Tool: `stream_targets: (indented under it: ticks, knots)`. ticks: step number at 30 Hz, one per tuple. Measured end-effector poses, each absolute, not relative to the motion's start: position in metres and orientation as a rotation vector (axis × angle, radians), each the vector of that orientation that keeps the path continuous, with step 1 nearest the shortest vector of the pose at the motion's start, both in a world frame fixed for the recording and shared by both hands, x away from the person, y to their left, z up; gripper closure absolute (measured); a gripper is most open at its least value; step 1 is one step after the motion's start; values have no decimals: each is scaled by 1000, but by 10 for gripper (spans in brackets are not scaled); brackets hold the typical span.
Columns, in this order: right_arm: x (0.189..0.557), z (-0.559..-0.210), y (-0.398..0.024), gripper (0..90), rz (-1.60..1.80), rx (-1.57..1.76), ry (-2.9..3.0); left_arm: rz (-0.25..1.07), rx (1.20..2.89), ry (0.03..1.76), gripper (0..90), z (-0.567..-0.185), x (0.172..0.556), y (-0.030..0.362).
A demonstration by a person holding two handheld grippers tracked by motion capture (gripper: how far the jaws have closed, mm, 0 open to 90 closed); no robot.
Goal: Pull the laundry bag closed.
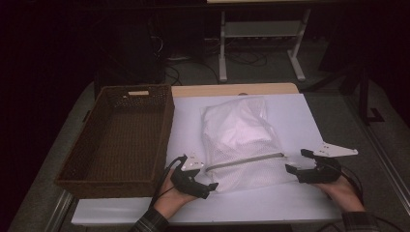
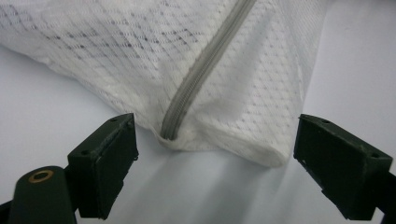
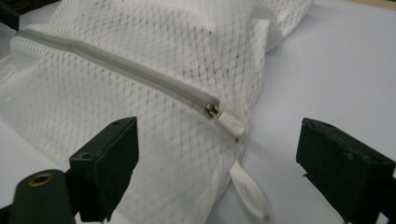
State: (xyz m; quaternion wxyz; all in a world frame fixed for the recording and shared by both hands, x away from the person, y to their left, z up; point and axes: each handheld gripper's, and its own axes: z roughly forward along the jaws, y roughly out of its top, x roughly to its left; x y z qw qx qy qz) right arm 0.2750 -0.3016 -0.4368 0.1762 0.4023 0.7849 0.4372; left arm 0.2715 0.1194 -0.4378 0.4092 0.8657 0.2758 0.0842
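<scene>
- Mesh bag (image 1: pixel 241 142): white, closed by a grey zipper (image 1: pixel 244 161), it lies on the white-covered worktop (image 1: pixel 290 203), to the right of the wicker basket and between the two hands; something pale and bulky fills its far part.
- Zipper: it runs across the near part of the bag, from the left tool's side to the right tool's side.
- Left tool (image 1: pixel 200 184): it sits at the bag's near left corner with its jaws spread wide. In the left gripper view the bag's corner (image 2: pixel 219 140), where the zipper (image 2: pixel 196 79) ends, lies between and just ahead of the pads (image 2: pixel 109 161); neither pad presses on the mesh.
- Right tool (image 1: pixel 296 163): it sits at the bag's right edge, jaws likewise wide apart. In the right gripper view the zipper's slider and white pull tab (image 3: pixel 231 123) lie ahead of the gap, with a white loop (image 3: pixel 250 191) hanging lower down; the pads (image 3: pixel 112 163) clasp nothing.
- Wicker basket (image 1: pixel 72 169): brown, rectangular and deep, it stands at the left side of the worktop, apart from the bag.
- Hands: a hand (image 1: pixel 169 200) with a plaid sleeve holds the left tool; the other hand (image 1: pixel 343 191) holds the right one, both coming in from the near edge.
</scene>
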Motion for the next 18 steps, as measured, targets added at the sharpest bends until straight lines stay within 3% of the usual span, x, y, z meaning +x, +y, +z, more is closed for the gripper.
stream_targets:
  ticks: [7,18]
  knots:
    - [255,-450,-306,125,1167,1149,2252,217,2188,706,130,-446,258,132]
    - [254,-454,-306,115,1148,1128,2281,244,2195,701,130,-445,258,132]
